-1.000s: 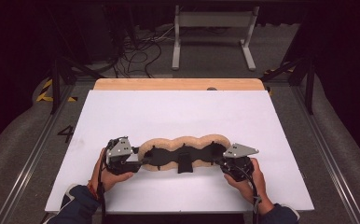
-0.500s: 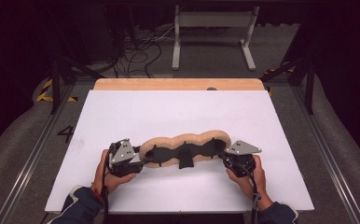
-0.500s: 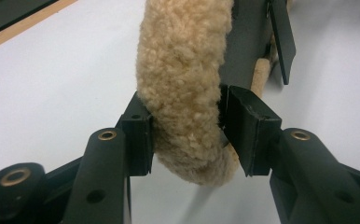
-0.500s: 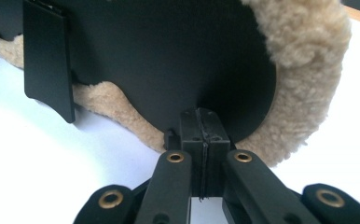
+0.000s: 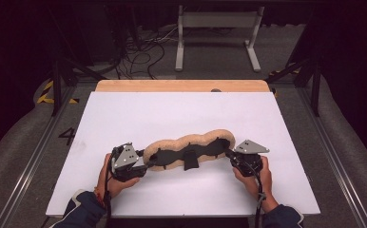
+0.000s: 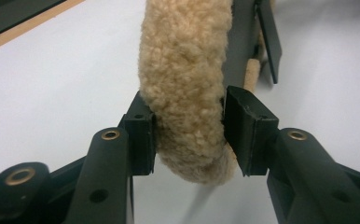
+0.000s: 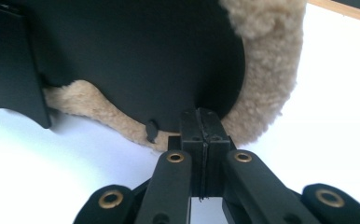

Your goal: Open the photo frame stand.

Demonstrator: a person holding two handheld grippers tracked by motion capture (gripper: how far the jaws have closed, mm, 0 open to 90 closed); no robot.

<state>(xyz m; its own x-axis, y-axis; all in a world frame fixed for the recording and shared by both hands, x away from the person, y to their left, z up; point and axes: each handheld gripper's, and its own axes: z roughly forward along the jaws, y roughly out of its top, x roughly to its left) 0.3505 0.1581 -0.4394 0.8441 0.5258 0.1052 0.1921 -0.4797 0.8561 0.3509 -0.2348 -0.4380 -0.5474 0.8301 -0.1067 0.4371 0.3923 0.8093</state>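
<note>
Two hand-held grippers hold one fleece pad point(image 5: 189, 151) near the front edge of the white counter point(image 5: 181, 114): the left hand-held gripper point(image 5: 146, 165) is clamped across the pad's thick woolly end point(image 6: 187, 93), and the right hand-held gripper point(image 5: 229, 155) is pinched tight on the thin black backing at the other end point(image 7: 169, 70). Compared with a second ago, the pad has been carried slightly rearward and tilted, right end farther from the front edge, black side with strap point(image 5: 190, 159) up. Judged: repositioning is under way, with the pad not yet set down.
</note>
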